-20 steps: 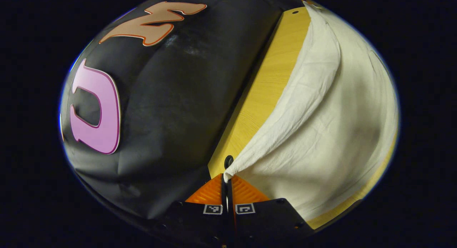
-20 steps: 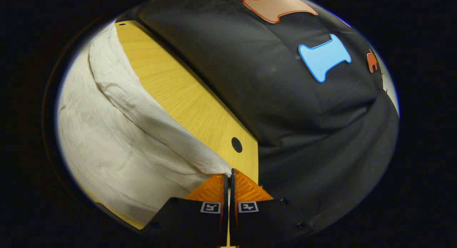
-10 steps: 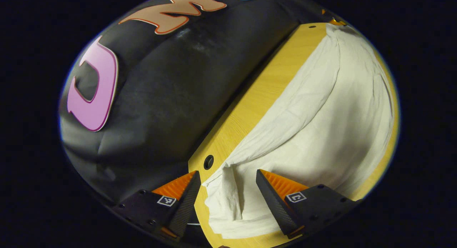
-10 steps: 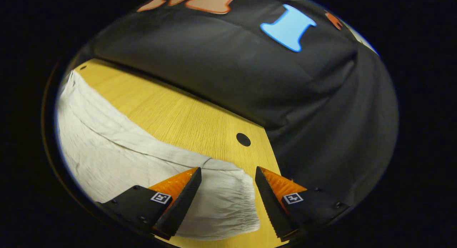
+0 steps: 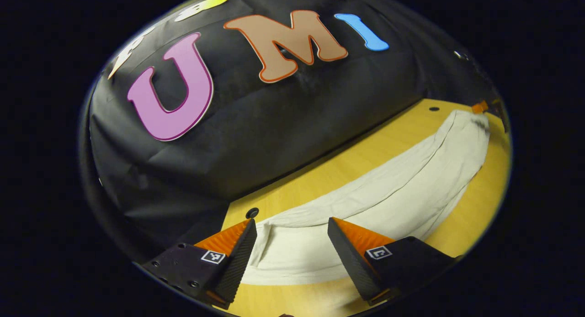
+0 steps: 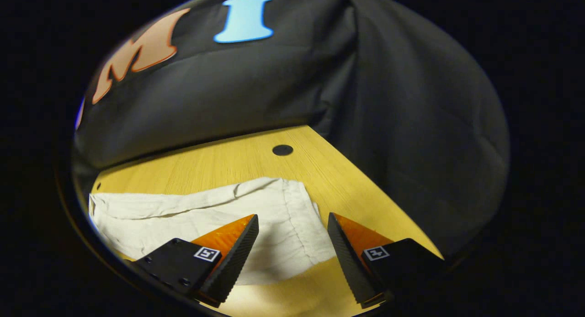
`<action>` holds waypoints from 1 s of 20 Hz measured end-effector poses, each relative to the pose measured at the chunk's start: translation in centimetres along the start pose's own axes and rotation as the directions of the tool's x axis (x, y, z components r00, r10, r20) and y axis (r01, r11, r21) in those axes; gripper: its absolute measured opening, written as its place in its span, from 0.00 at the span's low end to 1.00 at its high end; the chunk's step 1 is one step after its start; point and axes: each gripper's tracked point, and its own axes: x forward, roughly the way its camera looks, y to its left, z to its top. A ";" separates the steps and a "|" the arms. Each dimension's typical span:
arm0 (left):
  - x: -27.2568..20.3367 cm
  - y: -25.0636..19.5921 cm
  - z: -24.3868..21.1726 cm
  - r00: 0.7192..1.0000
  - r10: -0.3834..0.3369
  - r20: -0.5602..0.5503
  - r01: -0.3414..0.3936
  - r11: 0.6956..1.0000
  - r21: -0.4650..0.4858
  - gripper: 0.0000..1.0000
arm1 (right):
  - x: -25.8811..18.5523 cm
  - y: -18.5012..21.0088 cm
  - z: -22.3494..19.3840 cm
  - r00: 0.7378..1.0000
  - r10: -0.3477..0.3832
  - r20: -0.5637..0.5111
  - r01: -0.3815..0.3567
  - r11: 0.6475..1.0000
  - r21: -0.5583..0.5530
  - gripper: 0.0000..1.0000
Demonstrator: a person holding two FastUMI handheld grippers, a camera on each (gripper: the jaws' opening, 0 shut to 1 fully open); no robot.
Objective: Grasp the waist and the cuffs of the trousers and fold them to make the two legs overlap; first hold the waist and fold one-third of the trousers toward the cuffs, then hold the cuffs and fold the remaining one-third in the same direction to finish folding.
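Left gripper (image 5: 292, 250) fingers (image 5: 237, 257) spread apart above pale trousers (image 5: 388, 198) lying flat on the wooden table (image 5: 480, 207)

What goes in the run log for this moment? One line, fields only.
left claw: open, above trousers | right claw: open, above trousers end | trousers: flat on wooden table, ungrasped

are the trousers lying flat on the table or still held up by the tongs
Lying flat. The trousers rest as a long strip on the wooden table, and both the left tongs and right tongs are open above them.
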 end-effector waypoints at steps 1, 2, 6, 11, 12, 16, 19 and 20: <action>-0.3 -0.2 0.2 1.000 -0.004 0.000 0.004 0.998 -0.055 0.95 | 0.0 -0.4 -0.8 1.000 -0.001 -0.020 0.002 0.999 0.052 0.98; -0.6 -0.4 0.1 1.000 -0.008 -0.005 0.007 0.994 -0.109 0.95 | 0.1 -0.7 -1.5 0.999 -0.006 -0.036 0.009 0.996 0.091 0.97; -1.0 -0.1 -0.2 0.999 0.028 -0.046 -0.037 0.979 -0.202 0.96 | 0.5 -1.8 -1.7 0.998 -0.061 -0.016 0.063 0.986 0.155 0.92; -0.8 0.0 0.6 0.996 0.070 -0.047 -0.079 0.970 -0.230 0.96 | 0.4 -1.5 -4.0 0.996 -0.048 -0.071 0.063 0.972 0.228 0.96; -0.8 0.1 0.7 0.996 0.077 -0.048 -0.086 0.970 -0.227 0.96 | 0.5 -1.4 -4.2 0.996 -0.047 -0.080 0.065 0.967 0.248 0.96; -0.9 0.1 1.3 0.995 0.095 -0.043 -0.102 0.971 -0.215 0.96 | 0.9 -1.5 -4.8 0.994 -0.051 -0.098 0.081 0.942 0.327 0.92; -1.1 0.0 1.7 0.994 0.101 -0.043 -0.108 0.971 -0.214 0.96 | 0.5 -2.3 -5.1 0.990 -0.053 -0.131 0.096 0.935 0.342 0.70; -1.1 -0.2 1.8 0.994 0.101 -0.043 -0.108 0.970 -0.217 0.96 | 0.9 -2.0 -5.2 0.989 -0.018 -0.149 0.072 0.930 0.362 0.57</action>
